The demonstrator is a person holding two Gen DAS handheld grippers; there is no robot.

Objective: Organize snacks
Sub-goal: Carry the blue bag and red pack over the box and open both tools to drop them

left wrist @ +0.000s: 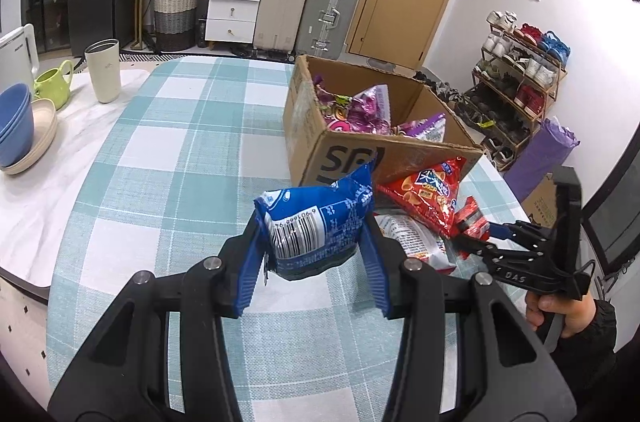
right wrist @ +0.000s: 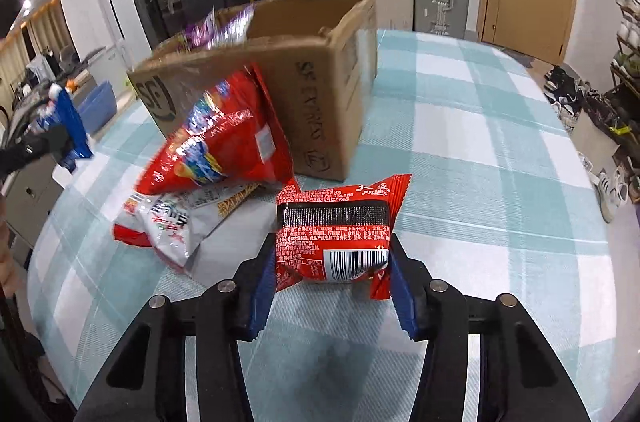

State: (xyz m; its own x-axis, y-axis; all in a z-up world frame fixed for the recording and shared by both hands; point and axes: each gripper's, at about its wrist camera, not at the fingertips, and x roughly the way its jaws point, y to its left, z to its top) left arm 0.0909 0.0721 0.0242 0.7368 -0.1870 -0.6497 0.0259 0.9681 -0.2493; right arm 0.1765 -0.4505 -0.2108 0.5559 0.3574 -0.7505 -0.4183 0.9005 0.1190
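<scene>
My left gripper [left wrist: 314, 242] is shut on a blue snack pack [left wrist: 316, 218] and holds it above the checked tablecloth, in front of the open cardboard box [left wrist: 344, 150]. My right gripper [right wrist: 332, 262] is shut on a small red snack pack [right wrist: 340, 226], low over the table, right of a red chip bag [right wrist: 220, 138] that leans on the box [right wrist: 328, 90]. A white-and-red bag [right wrist: 168, 222] lies under the chip bag. The box holds purple snack bags [left wrist: 372, 110]. The right gripper with its red pack also shows in the left wrist view [left wrist: 476, 222].
At the table's left stand a beige tumbler [left wrist: 103, 70], a green mug [left wrist: 52, 82], blue bowls [left wrist: 16, 118] on a plate and a white kettle [left wrist: 16, 54]. Suitcases [left wrist: 308, 6], drawers and a shoe rack [left wrist: 520, 74] stand beyond the table.
</scene>
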